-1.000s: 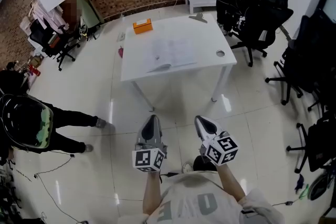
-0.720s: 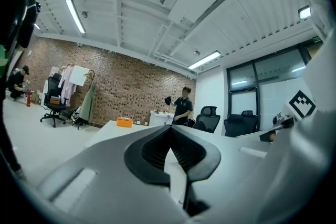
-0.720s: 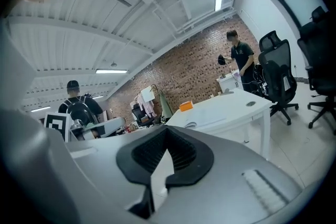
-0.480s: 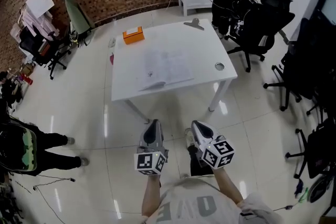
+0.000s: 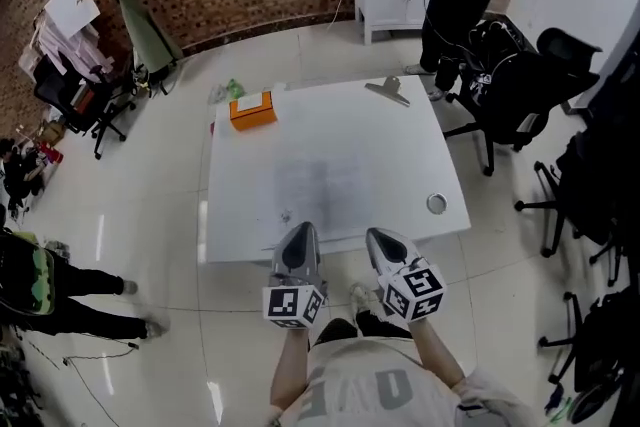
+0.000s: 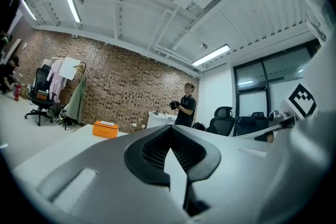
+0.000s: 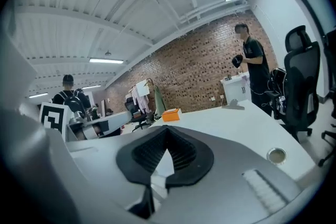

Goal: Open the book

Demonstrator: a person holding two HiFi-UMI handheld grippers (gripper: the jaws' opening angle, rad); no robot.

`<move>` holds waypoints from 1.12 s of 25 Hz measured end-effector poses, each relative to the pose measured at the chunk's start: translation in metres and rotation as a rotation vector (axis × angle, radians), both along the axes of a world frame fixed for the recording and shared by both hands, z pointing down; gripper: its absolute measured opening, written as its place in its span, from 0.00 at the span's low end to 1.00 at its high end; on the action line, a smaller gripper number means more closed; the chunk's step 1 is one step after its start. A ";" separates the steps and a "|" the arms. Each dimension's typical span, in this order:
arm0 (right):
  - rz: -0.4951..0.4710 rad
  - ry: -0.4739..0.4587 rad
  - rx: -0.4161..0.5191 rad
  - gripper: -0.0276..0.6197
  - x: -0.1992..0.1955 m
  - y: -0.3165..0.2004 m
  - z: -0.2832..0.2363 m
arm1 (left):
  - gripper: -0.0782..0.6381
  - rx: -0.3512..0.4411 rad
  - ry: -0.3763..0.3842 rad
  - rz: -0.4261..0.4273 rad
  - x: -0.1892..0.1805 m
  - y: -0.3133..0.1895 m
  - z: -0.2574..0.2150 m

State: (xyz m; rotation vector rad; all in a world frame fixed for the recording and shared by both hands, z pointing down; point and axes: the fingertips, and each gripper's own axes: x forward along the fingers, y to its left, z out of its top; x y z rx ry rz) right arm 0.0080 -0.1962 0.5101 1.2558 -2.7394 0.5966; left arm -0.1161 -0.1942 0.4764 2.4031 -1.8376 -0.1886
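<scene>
Now, the book [image 5: 312,183] lies flat on the white table [image 5: 400,155], towards its near edge. It is so pale against the top that we cannot tell where its cover ends. Just on its near side, the left gripper [image 5: 300,237] and the right gripper [image 5: 386,243] hang side by side over that edge, each with jaws together and nothing between them. To do this well, we think, one pair of jaws must part before it meets the cover's free edge, while the other steadies the book against sliding. Only the head view gives the book's place. The gripper views look level across the table and show the orange box [image 6: 105,128] at the far left, and the right one also shows the round insert [image 7: 276,155].
</scene>
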 end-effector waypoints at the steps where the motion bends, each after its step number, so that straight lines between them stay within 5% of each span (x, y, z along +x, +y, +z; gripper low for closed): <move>1: -0.008 0.003 0.002 0.05 -0.002 -0.014 0.000 | 0.13 -0.007 -0.002 -0.006 0.000 -0.011 0.001; 18: 0.008 -0.024 -0.072 0.05 -0.042 -0.116 0.010 | 0.13 -0.060 0.009 -0.012 -0.040 -0.105 0.011; 23: 0.040 -0.027 -0.214 0.04 -0.040 -0.121 0.045 | 0.13 -0.104 -0.005 0.014 -0.034 -0.106 0.031; 28: 0.126 0.117 -0.287 0.04 -0.016 -0.134 0.102 | 0.13 -0.142 -0.025 0.017 -0.039 -0.109 0.045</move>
